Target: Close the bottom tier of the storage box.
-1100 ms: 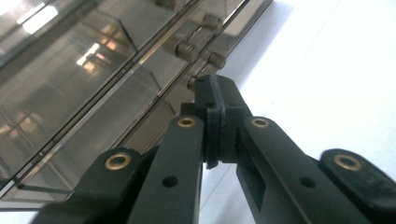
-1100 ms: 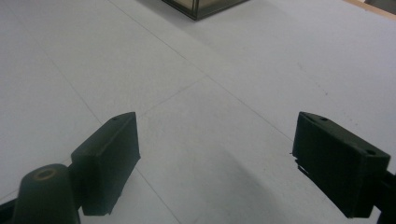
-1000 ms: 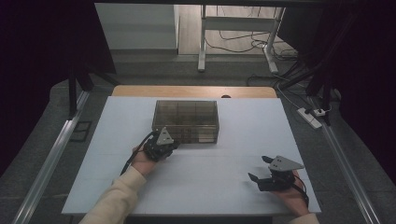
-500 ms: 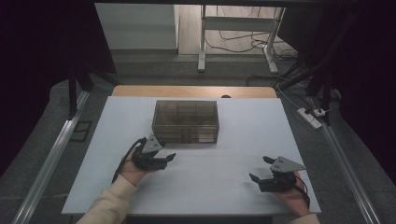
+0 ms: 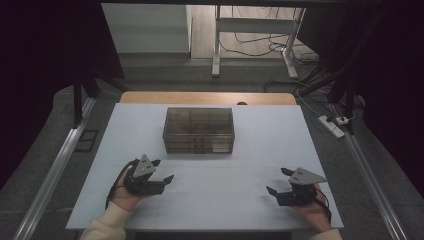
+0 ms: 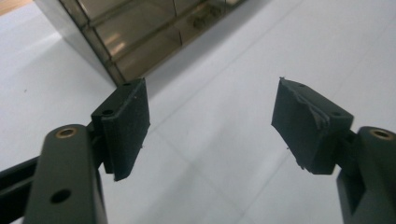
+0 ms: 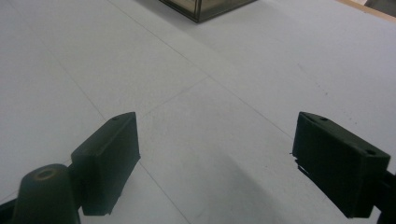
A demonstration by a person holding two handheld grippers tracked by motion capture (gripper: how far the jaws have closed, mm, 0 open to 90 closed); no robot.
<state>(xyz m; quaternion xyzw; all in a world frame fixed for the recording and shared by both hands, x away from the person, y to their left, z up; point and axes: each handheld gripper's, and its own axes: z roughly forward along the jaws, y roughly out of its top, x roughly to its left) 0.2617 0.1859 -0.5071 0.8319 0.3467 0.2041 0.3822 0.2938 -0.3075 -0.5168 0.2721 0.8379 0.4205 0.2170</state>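
A smoky see-through box (image 5: 199, 129) with inner compartments stands at the middle of the white table (image 5: 250, 150). My left gripper (image 5: 162, 171) rests low at the front left, open and holding nothing, with its jaws turned to the right. In the left gripper view the gripper (image 6: 210, 126) points past the box's corner (image 6: 140, 37). My right gripper (image 5: 279, 181) lies at the front right, open too, its jaws toward the left. In the right gripper view the gripper (image 7: 215, 149) looks over bare table, the box corner (image 7: 205, 9) far ahead.
A wooden strip (image 5: 205, 98) borders the table's far edge. Metal rails (image 5: 55, 170) run along both sides. A power strip (image 5: 332, 125) and cables lie on the floor to the right. A desk frame (image 5: 250, 30) stands behind.
My left gripper has drawn back from the box toward the front left of the table and turned its jaws rightward. The right gripper has barely shifted.
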